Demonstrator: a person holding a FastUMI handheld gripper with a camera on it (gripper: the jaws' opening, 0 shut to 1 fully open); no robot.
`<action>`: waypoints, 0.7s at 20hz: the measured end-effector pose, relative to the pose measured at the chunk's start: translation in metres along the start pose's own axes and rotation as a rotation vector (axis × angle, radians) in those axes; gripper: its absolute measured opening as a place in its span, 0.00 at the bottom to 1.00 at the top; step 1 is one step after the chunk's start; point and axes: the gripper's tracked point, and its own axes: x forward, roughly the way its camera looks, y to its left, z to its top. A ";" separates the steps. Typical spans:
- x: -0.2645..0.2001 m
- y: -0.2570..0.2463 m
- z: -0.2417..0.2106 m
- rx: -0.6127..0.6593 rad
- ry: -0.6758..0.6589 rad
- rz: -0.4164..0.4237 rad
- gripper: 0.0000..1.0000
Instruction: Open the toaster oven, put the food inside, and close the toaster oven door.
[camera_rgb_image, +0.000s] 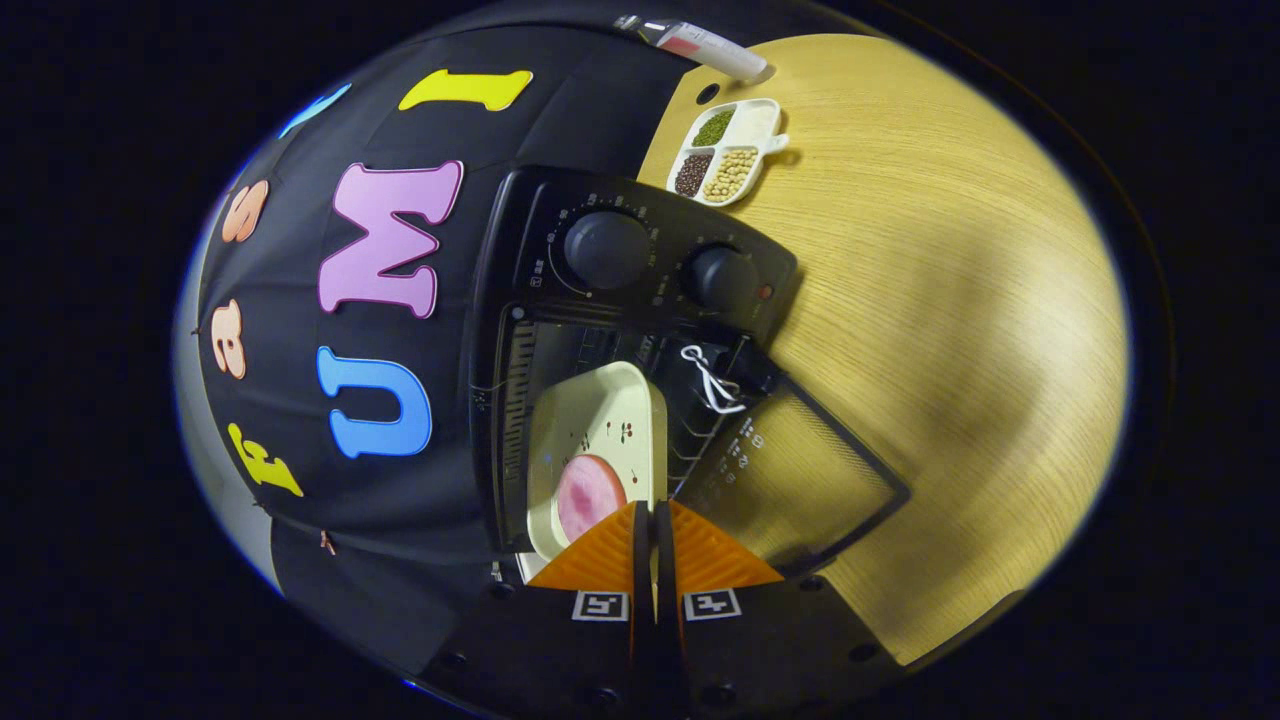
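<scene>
Cloth of the booth wall stood furthest left, and against it sat the toaster oven (640, 300), rolled sideways in the gripper view, its two dials (606, 250) on the control panel and its cavity open. Inside that opening lay a pale rectangular tray (600, 430) printed with small cherries, carrying a round pink slice of food (588, 495), probably ham or something like it. The tray's near rim sat between the fingers of the gripper (653, 520), which were drawn together with barely a slit left, so they looked clamped on that rim; the contact itself was hidden under the pads.

By the look of it the tray was thin, stiff and light, likely melamine or enamelled metal, with a smooth glazed face that could slip under a weak pinch. Held by one edge it would want to droop, and the slice, soft and moist, could slide if tipped. The rim's middle seemed the sound place to hold it, keeping it level on the rack.

Right of the tray, a white cord (712, 385) hung tied at the door's handle, and the glass door (800, 480) lay swung down over the wooden surface (950, 330). That door looked heavier, hinged and breakable; the cord or handle edge was the likely place to lift it shut. Beyond the oven, well apart, a divided dish (730, 150) of beans rested on the surface, with a marker-like tube (700, 45) past it.
</scene>
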 end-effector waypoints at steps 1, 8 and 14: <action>0.009 0.003 0.000 0.007 -0.004 0.003 0.06; 0.060 0.011 0.013 0.055 -0.069 0.015 0.06; 0.061 0.004 0.018 0.044 -0.122 -0.073 0.06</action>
